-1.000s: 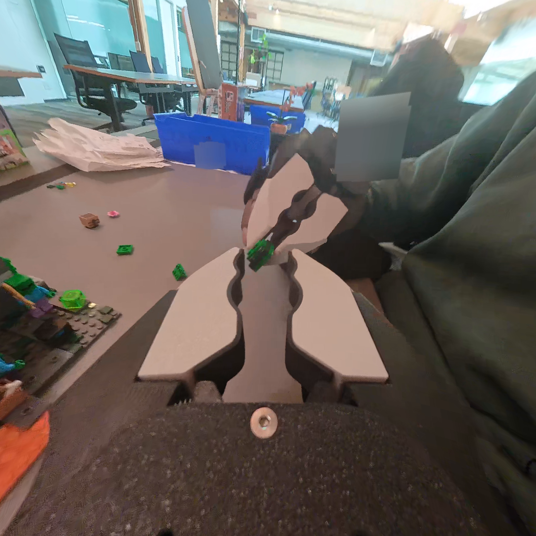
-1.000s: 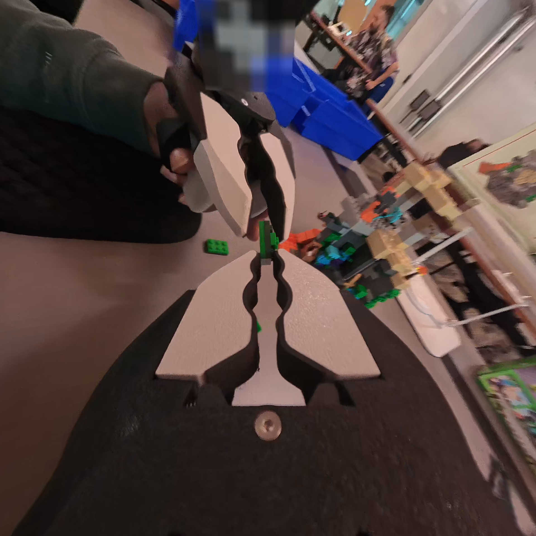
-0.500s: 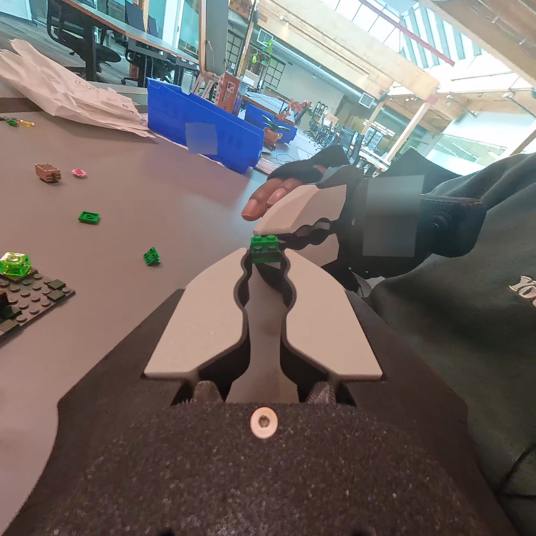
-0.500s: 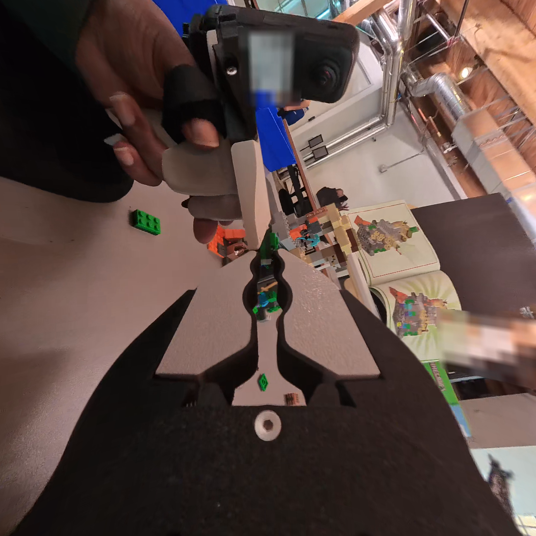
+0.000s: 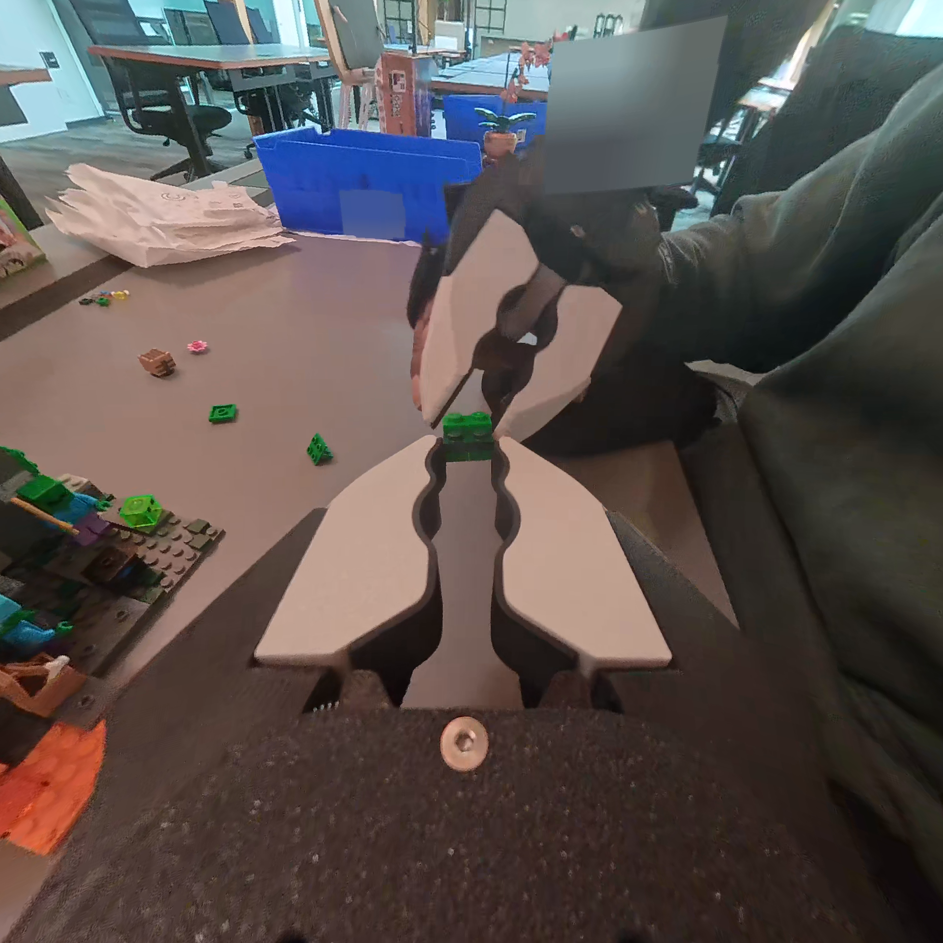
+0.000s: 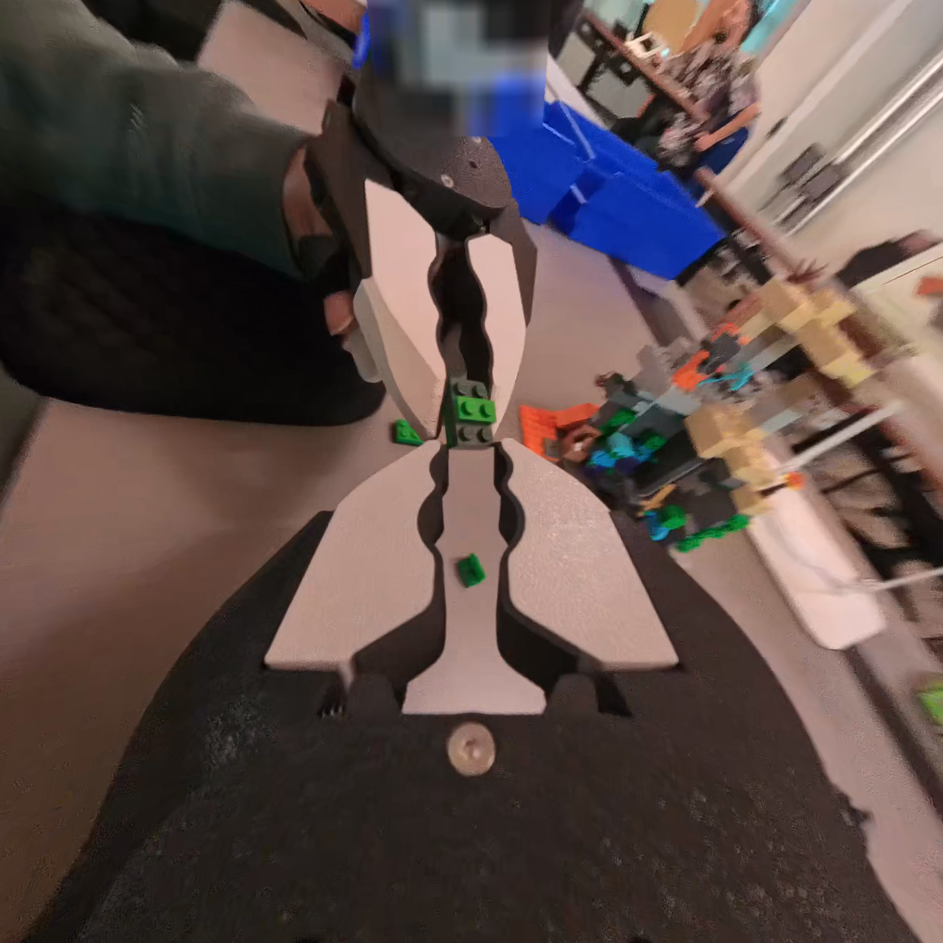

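Left gripper (image 5: pixel 468 449) and right gripper (image 6: pixel 469 445) meet tip to tip, both pinching one green brick stack (image 5: pixel 467 438), studs toward the right gripper.

Two tools meet tip to tip above the desk (image 5: pixel 306 316).
The brick stack (image 5: pixel 467 438) sits between left tool (image 5: pixel 466 449) and right tool (image 5: pixel 472 414); bin (image 5: pixel 367 173) behind, brick model (image 5: pixel 102 541) left.

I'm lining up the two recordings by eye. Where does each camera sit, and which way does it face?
Left wrist view: sits on the left tool, looking across the grey table toward a blue bin; the person's green sleeve shows.
Right wrist view: sits on the right tool, facing the left tool and a brick model; the other sleeve shows.
Shared: the green brick stack held between both tools' tips.
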Demonstrator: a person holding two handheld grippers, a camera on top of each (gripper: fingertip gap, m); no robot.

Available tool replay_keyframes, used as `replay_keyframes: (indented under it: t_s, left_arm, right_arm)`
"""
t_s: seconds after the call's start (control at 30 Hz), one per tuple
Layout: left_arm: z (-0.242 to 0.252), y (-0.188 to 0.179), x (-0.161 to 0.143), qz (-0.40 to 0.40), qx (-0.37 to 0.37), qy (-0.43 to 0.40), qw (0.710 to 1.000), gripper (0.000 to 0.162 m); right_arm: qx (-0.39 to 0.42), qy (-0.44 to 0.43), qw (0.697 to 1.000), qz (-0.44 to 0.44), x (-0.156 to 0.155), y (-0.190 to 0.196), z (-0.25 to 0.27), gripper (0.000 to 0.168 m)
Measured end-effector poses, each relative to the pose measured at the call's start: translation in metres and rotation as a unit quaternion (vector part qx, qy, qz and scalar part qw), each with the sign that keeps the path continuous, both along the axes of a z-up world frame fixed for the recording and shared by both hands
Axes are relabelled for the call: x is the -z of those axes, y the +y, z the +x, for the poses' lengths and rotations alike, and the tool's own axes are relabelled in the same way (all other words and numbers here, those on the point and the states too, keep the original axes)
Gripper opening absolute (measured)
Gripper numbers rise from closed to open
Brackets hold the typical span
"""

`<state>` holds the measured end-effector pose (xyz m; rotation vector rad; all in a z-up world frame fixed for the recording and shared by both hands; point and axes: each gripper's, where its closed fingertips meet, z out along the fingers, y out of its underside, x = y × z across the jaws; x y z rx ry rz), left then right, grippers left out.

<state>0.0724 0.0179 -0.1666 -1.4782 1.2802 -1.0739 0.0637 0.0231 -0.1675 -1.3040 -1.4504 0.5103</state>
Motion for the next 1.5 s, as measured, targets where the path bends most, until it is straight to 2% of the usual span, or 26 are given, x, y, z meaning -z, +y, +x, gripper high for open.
replay_keyframes:
  t_s: [0.1, 0.43, 0.67, 1.17, 1.5]
  left_arm:
    - [0.001, -0.003, 0.001, 0.026, 0.006, 0.012, 1.000, 0.017]
    - [0.001, -0.013, 0.010, 0.073, 0.028, 0.055, 0.995, 0.017]
    - [0.000, -0.016, 0.018, 0.082, 0.036, 0.075, 0.993, 0.017]
    - [-0.003, -0.009, 0.005, 0.056, 0.016, 0.019, 0.998, 0.017]
    - [-0.006, -0.004, 0.014, 0.080, 0.005, 0.050, 0.996, 0.017]
  right_arm:
    - [-0.031, -0.003, 0.997, -0.069, 0.006, -0.006, 0.000, 0.018]
    - [-0.090, 0.006, 0.984, -0.155, 0.011, -0.019, 0.000, 0.020]
    - [-0.088, -0.027, 0.987, -0.131, 0.019, -0.020, 0.000, 0.016]
    - [-0.058, 0.026, 0.993, -0.095, 0.011, -0.010, -0.002, 0.016]
    - [-0.046, 0.013, 0.991, -0.122, 0.020, -0.006, -0.003, 0.016]
